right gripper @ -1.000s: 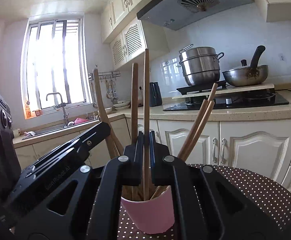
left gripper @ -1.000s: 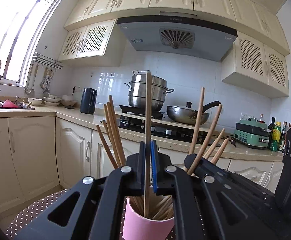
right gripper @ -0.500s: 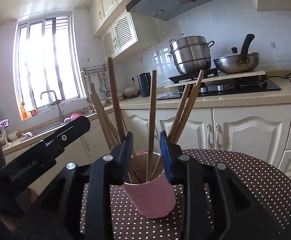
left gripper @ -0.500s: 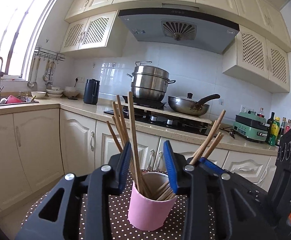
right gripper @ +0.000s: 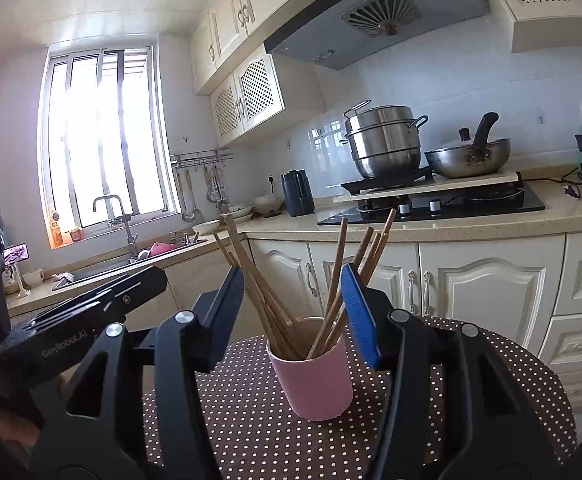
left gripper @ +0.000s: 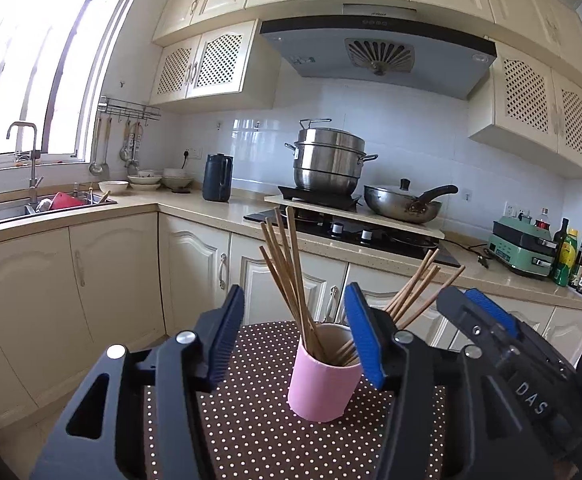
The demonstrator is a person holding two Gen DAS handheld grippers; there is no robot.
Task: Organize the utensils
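Note:
A pink cup (left gripper: 323, 384) stands on a round table with a brown dotted cloth (left gripper: 251, 420) and holds several wooden chopsticks (left gripper: 291, 272) that lean out to both sides. My left gripper (left gripper: 293, 304) hangs back from the cup, its jaws opening, with nothing pressed between the blue pads. In the right wrist view the same cup (right gripper: 315, 380) and chopsticks (right gripper: 339, 264) lie just beyond my right gripper (right gripper: 291, 280), whose jaws are also opening and hold nothing. The right gripper (left gripper: 467, 304) shows to the right of the cup, and the left gripper's finger (right gripper: 147, 280) shows at the left.
Behind the table runs an L-shaped kitchen counter (left gripper: 195, 204) over cream cabinets. On it are a hob with a steel steamer pot (left gripper: 327, 160) and a wok (left gripper: 403, 202), a dark kettle (left gripper: 217, 178), a green appliance (left gripper: 521, 248), bottles and a sink (left gripper: 7, 210).
Each gripper was shut on a chopstick upright over the cup. Both have opened, the chopsticks now rest in the cup, and both grippers have drawn back and risen.

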